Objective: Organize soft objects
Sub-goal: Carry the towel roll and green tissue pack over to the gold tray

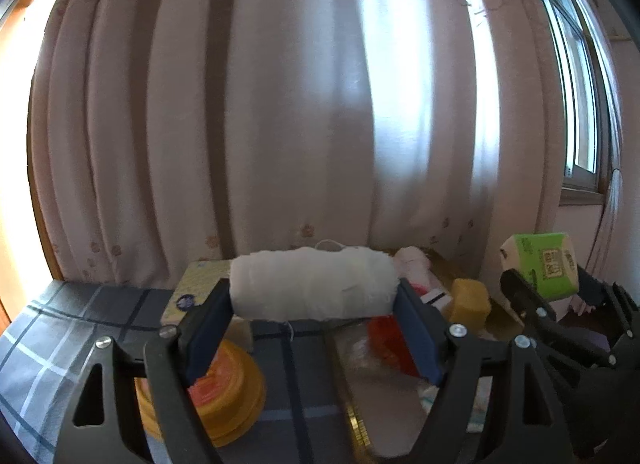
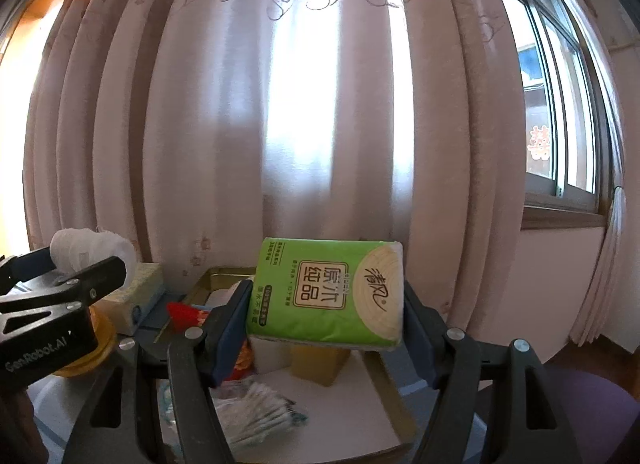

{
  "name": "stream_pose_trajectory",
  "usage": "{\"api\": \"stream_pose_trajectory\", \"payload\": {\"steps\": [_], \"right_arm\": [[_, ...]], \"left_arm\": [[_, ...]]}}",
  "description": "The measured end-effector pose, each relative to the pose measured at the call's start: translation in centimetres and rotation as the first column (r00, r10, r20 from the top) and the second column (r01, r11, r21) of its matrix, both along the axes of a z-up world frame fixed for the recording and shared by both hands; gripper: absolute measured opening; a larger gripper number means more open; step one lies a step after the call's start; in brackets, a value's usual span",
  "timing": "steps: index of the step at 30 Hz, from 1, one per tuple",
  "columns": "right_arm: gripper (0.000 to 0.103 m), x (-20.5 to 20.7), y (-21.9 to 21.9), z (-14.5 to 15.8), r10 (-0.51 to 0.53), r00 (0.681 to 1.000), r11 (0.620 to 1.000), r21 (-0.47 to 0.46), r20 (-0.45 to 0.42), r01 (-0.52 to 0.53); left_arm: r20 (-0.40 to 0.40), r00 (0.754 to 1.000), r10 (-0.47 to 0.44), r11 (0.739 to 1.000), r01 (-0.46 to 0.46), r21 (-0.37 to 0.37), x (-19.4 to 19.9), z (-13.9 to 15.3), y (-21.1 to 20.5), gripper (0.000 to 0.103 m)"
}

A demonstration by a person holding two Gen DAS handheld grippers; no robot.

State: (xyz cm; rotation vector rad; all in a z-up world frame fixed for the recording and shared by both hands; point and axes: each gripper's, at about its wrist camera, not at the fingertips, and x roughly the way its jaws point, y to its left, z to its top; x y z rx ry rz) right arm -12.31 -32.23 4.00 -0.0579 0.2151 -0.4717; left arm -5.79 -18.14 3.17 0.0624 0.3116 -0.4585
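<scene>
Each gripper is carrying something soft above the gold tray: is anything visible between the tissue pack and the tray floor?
Partly. The right gripper holds the tissue pack over the tray; a yellow block sits just below it. The white floor nearer the camera looks free.

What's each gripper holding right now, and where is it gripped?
Left gripper: white rolled cloth, clamped by its two ends. Right gripper: green tissue pack, clamped by its two short sides.
</scene>
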Motion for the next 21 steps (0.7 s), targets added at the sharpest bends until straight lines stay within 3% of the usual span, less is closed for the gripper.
{"api": "stream_pose_trajectory", "payload": {"steps": [11,21], "right_arm": [[0.071,0.2,-2.5,1.4,-0.025,1.000,1.000,-0.016,0.004,0.025],[0.071,2.1,-3.9,2.1,-0.014,1.000,1.000,0.004,-0.023,0.014]], "left_arm": [[-0.012,0.998,-0.058,0.998,0.057,-0.005,0.2,0.4,-3.1,0.080],[-0.080,0.994,-0.074,0.997,0.074,-0.001,1.3,-0.4,-4.7,0.080]]}}
